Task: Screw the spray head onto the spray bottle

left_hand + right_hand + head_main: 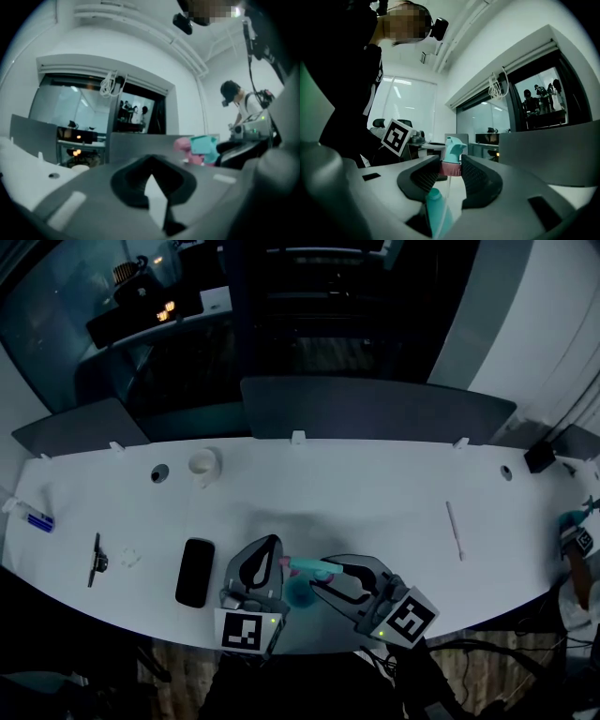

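White table [375,493] is spread beneath both grippers, which are held near its front edge. The spray head [453,151] is clamped by its pink collar between the jaws of the right gripper [451,165]. The left gripper [151,164] is held fully closed and empty just beside it. The teal spray bottle [300,596] is seen between the two.

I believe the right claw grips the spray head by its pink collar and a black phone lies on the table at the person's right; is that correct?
Not quite: the head view shows the black phone on the table at the person's left; the rest holds.
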Action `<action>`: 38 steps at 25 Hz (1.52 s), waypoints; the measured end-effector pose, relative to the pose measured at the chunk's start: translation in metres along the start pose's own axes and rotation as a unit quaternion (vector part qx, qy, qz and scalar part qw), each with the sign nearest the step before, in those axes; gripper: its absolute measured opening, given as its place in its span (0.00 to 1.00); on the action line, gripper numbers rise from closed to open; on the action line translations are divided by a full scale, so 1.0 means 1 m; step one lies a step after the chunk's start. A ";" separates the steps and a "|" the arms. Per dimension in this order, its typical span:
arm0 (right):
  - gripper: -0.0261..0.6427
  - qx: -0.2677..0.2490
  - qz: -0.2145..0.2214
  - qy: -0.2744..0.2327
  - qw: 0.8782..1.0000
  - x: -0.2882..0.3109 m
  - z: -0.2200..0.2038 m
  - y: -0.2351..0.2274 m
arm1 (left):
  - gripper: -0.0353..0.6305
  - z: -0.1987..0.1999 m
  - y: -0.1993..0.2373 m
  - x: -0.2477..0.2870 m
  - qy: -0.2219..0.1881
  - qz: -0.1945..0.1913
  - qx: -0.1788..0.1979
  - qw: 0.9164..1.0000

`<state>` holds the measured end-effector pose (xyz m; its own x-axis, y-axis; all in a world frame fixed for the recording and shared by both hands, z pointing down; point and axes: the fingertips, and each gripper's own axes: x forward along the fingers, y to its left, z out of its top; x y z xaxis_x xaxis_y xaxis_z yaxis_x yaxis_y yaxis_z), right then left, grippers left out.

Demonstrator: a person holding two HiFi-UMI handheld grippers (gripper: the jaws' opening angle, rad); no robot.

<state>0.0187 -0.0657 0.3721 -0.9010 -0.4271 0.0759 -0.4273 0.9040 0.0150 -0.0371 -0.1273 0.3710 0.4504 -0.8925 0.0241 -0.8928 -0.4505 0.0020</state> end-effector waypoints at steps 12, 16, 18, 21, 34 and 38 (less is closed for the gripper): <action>0.26 -0.036 0.007 0.033 0.999 0.002 -0.011 0.003 | 0.06 0.021 -0.028 -0.005 -0.029 -0.042 0.014 0.999; 0.26 -0.047 0.000 0.046 0.998 0.002 -0.017 0.000 | 0.06 0.021 -0.032 -0.003 -0.029 -0.049 0.020 0.998; 0.25 -0.045 -0.004 0.047 0.998 0.001 -0.018 -0.002 | 0.06 0.021 -0.034 -0.002 -0.027 -0.053 0.028 0.998; 0.25 -0.041 -0.016 0.034 0.998 -0.001 -0.012 -0.005 | 0.06 0.022 -0.031 -0.002 -0.030 -0.043 0.033 0.998; 0.25 -0.014 -0.073 0.033 0.997 -0.020 -0.008 -0.030 | 0.49 -0.042 -0.012 -0.052 0.030 -0.071 0.038 0.996; 0.25 -0.014 -0.077 0.033 0.996 -0.021 -0.007 -0.029 | 0.68 -0.070 -0.038 -0.067 0.063 -0.142 0.006 0.988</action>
<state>0.0509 -0.0830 0.3774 -0.8180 -0.5587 0.1369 -0.5563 0.8289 0.0588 -0.0341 -0.0488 0.4396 0.6776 -0.7202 0.1492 -0.7297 -0.6836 0.0143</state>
